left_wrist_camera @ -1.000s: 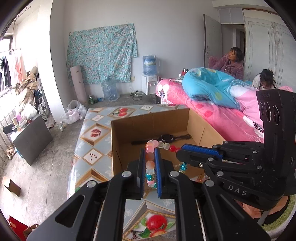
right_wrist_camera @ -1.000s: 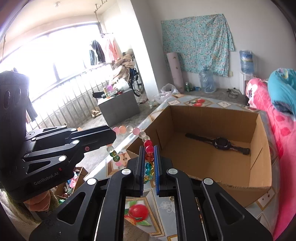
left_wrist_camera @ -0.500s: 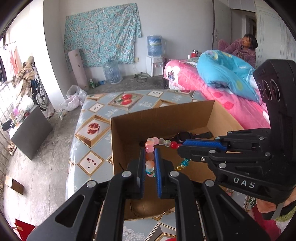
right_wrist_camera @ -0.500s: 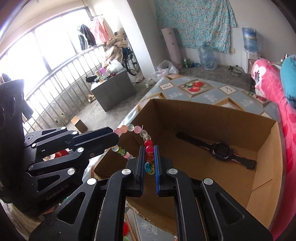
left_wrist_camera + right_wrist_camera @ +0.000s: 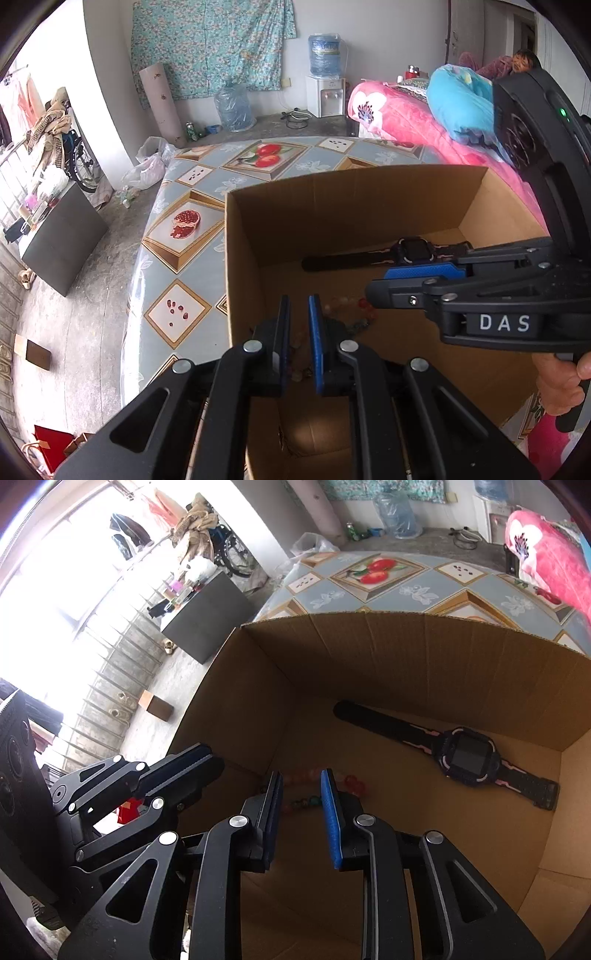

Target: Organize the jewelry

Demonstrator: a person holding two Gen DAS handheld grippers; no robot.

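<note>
Right wrist: round glassy beads (image 5: 351, 783) on corrugated cardboard (image 5: 406, 653).

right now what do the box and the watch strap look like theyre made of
Box: corrugated cardboard, matte brown; vertical fluting lines show on the walls, with raw cut edges along the rim.
Watch strap: probably rubber or silicone, dull black with pink trim; it lies limp and flat on the box floor with no shine.

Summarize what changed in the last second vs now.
Both grippers dropped into the brown cardboard box, carrying the multicoloured bead bracelet. The right gripper has just been opening: its fingers now stand clear of the beads, which lie blurred on the box floor. The left gripper still has beads between its near-shut fingers. The black watch stayed put.
</note>
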